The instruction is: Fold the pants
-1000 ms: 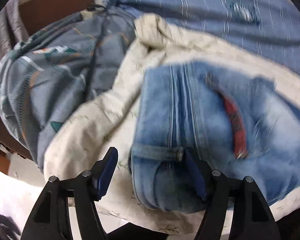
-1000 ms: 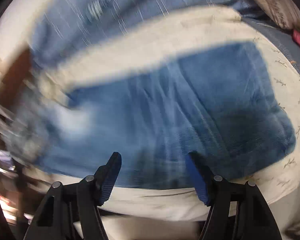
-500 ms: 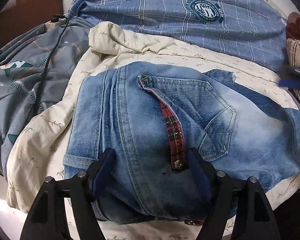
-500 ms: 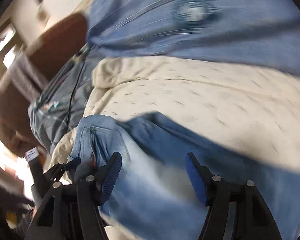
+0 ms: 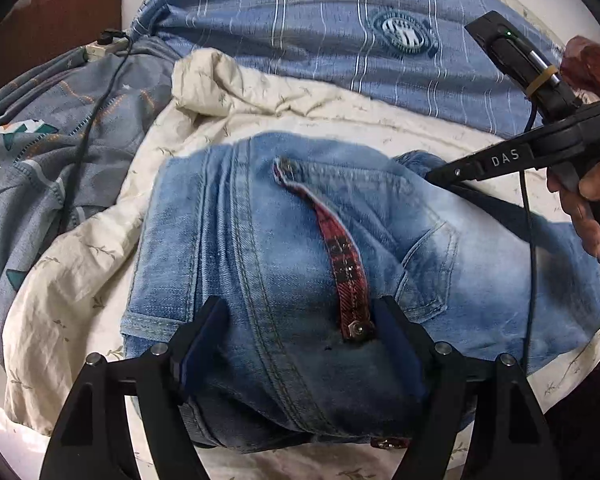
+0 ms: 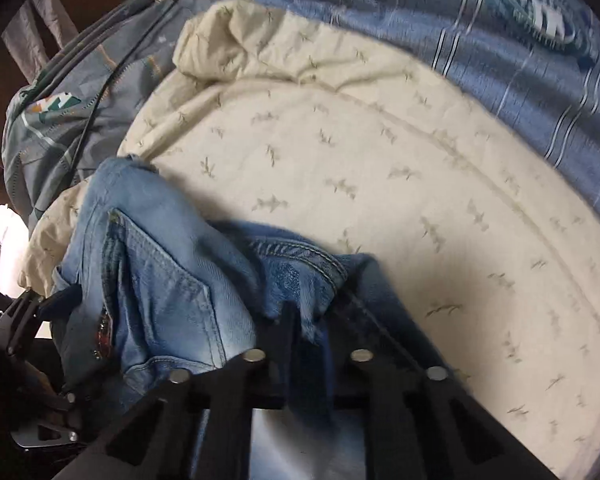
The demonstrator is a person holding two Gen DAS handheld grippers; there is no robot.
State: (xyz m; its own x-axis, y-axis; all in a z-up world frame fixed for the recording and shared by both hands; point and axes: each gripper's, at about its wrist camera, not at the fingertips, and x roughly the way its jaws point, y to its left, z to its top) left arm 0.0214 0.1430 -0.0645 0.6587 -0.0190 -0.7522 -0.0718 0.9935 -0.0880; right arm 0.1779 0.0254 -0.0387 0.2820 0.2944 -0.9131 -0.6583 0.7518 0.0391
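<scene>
Light blue jeans (image 5: 292, 248) lie folded on a cream sheet (image 5: 80, 248), back pocket and a red plaid strip (image 5: 346, 264) facing up. My left gripper (image 5: 300, 332) is open, its fingers straddling the near folded end of the jeans. My right gripper (image 6: 314, 320) is shut on a hem edge of the jeans (image 6: 300, 276) at their far side. It shows in the left wrist view (image 5: 432, 176) at the right, held by a hand. The jeans' pocket shows in the right wrist view (image 6: 160, 280).
A blue striped blanket with a round emblem (image 5: 402, 34) lies behind the sheet. A grey patterned quilt (image 5: 40, 152) with a black cable (image 5: 86, 136) lies at the left. A brown headboard (image 5: 52, 12) stands at the far left.
My right gripper swung to the jeans' far edge and shut on the hem. My left gripper moved right onto the jeans' near end and stayed open.
</scene>
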